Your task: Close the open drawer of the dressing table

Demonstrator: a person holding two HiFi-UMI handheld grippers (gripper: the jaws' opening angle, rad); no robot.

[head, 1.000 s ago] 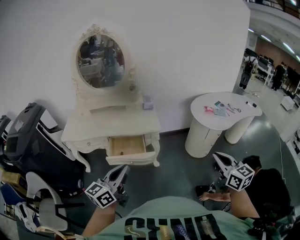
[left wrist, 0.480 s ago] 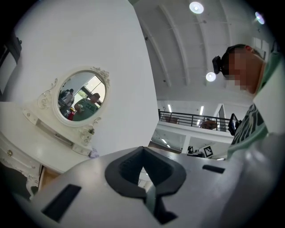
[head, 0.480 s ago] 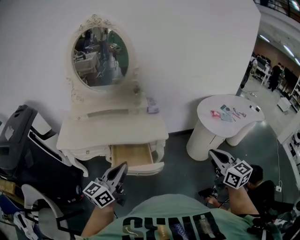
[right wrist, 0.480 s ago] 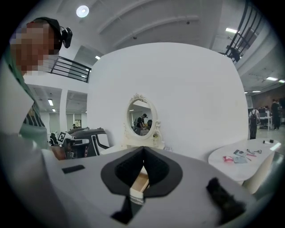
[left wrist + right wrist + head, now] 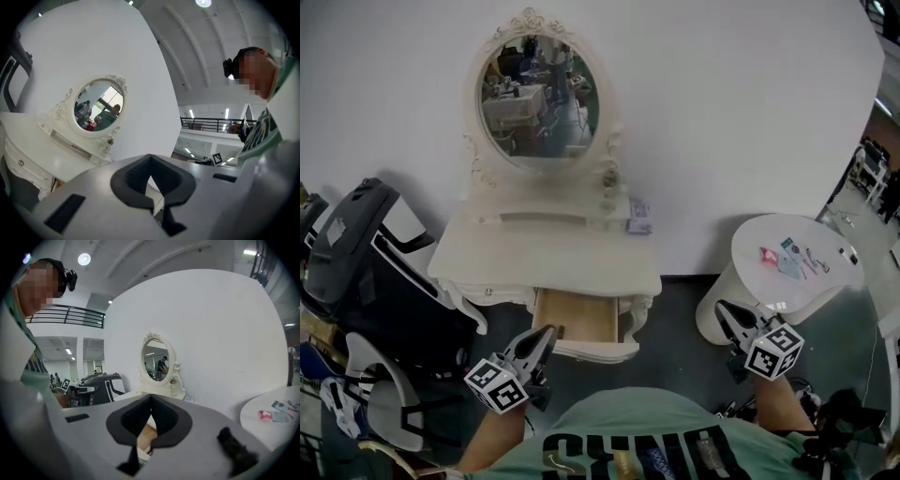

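— Where's the drawer (image 5: pixel 581 319)?
— Pulled out toward the near side of the dressing table (image 5: pixel 546 255), right of centre under its surface, bare wooden inside showing.
— And the grippers?
— The left gripper (image 5: pixel 545 336) hangs just near the drawer's front. The right gripper (image 5: pixel 723 311) is well off to the right. Both have jaws pressed together on nothing, and I'd judge blunt closed tips suit a push.
— Anything hidden?
— The drawer's front face, since it's seen only from above. The left gripper view barely catches the drawer.
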